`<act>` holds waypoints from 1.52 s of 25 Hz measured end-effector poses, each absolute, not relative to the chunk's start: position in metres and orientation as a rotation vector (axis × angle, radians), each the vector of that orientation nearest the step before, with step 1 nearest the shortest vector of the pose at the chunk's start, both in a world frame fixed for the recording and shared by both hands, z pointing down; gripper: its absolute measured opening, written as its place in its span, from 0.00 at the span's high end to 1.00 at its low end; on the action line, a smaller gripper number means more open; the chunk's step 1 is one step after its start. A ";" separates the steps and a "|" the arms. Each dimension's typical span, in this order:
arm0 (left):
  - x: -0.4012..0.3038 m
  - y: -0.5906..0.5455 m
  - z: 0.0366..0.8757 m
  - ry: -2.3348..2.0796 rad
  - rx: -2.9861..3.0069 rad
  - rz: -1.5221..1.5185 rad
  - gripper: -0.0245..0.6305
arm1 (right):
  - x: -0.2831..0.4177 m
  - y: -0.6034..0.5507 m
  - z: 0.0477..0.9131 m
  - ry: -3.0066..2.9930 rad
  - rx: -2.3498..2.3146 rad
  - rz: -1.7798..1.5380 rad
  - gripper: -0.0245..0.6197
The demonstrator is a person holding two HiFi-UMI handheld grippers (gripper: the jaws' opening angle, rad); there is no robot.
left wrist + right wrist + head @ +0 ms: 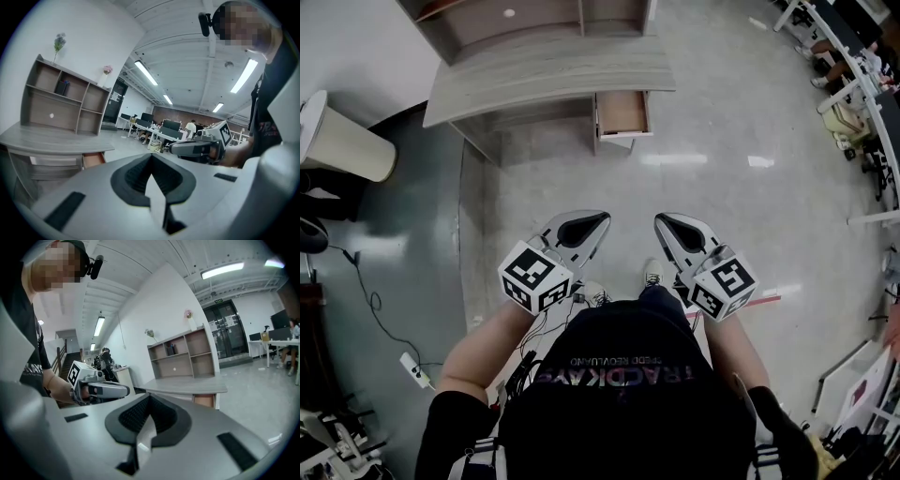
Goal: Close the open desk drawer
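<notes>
From the head view we see the desk (548, 70) at the top, its drawer (623, 112) pulled out at the right end with only a bare brown bottom showing. Our left gripper (594, 223) and right gripper (666, 225) hang side by side, well short of it. In the left gripper view the jaws press together on nothing, and the drawer lies ahead to their left, under the desktop. In the right gripper view the jaws likewise meet empty, with the drawer ahead to their right.
</notes>
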State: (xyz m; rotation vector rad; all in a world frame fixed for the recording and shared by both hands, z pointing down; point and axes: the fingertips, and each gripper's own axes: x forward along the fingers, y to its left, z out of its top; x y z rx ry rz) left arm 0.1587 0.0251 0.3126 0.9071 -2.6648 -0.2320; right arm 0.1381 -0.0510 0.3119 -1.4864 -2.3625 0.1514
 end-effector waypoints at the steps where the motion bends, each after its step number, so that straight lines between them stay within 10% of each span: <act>1: 0.158 0.027 0.314 -2.665 0.901 -0.237 0.95 | 0.138 -0.050 0.313 -2.359 -1.484 0.152 0.94; 38: -0.013 0.042 0.379 -2.696 0.282 -0.147 0.95 | -0.088 -0.049 0.381 -1.972 -1.794 0.091 0.93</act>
